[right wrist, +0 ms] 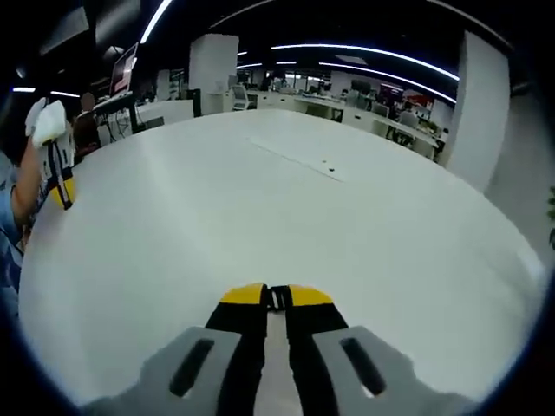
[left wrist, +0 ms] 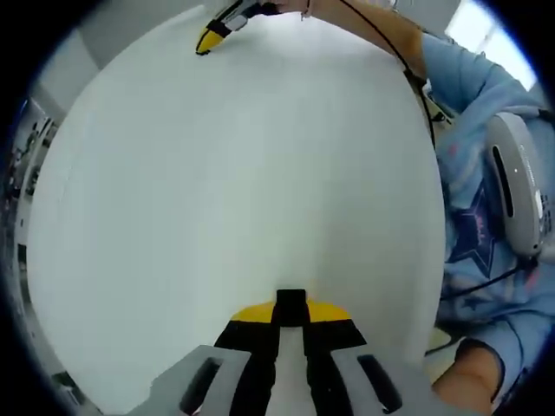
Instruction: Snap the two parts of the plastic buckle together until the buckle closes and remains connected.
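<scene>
In the left gripper view, my left gripper [left wrist: 290, 314] is shut on a black buckle part [left wrist: 290, 300], whose end sticks out past the yellow fingertips [left wrist: 253, 312]. In the right gripper view, my right gripper [right wrist: 277, 299] is shut on a small black buckle part [right wrist: 277, 297] pinched between its yellow tips. The two grippers are far apart over the white table [left wrist: 243, 173]. The right gripper [left wrist: 212, 36] shows small at the top of the left gripper view. The left gripper [right wrist: 61, 186] hangs at the left edge of the right gripper view, held by a hand.
The person's blue star-printed sleeve [left wrist: 473, 225] and forearm [left wrist: 381, 30] run along the right of the left gripper view, with a black cable [left wrist: 416, 78]. Office desks and monitors [right wrist: 121, 74] stand beyond the table's far edge [right wrist: 364, 130].
</scene>
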The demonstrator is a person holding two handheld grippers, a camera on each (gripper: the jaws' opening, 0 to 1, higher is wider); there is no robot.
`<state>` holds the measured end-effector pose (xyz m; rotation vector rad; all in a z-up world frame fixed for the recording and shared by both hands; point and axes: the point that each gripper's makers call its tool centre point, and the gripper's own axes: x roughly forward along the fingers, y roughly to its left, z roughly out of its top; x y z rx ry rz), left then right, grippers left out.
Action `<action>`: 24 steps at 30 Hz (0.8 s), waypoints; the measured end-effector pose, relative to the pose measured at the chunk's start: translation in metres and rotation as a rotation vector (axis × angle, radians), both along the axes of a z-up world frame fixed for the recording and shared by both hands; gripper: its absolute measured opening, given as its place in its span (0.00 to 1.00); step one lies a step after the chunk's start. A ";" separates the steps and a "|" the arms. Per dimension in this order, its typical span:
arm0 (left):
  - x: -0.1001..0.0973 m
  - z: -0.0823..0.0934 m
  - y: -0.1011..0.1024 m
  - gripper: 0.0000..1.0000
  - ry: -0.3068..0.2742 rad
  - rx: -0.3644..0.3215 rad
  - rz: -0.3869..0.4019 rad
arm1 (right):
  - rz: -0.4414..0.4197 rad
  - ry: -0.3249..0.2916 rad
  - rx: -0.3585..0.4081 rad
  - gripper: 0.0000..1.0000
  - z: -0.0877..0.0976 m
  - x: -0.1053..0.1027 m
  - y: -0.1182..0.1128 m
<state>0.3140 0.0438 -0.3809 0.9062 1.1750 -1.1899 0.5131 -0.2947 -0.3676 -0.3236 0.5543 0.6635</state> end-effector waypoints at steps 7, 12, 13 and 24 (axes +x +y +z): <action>0.001 0.000 0.003 0.09 0.000 -0.009 0.001 | -0.021 -0.009 0.013 0.08 -0.001 -0.017 0.006; -0.001 -0.001 0.002 0.09 0.002 -0.018 0.007 | -0.005 -0.027 0.037 0.08 -0.001 -0.036 0.011; -0.001 -0.001 0.002 0.09 0.002 -0.018 0.006 | -0.005 -0.029 0.042 0.08 -0.001 -0.040 0.011; -0.005 -0.002 -0.004 0.09 0.003 -0.012 0.005 | -0.004 -0.034 0.075 0.09 -0.002 -0.087 0.029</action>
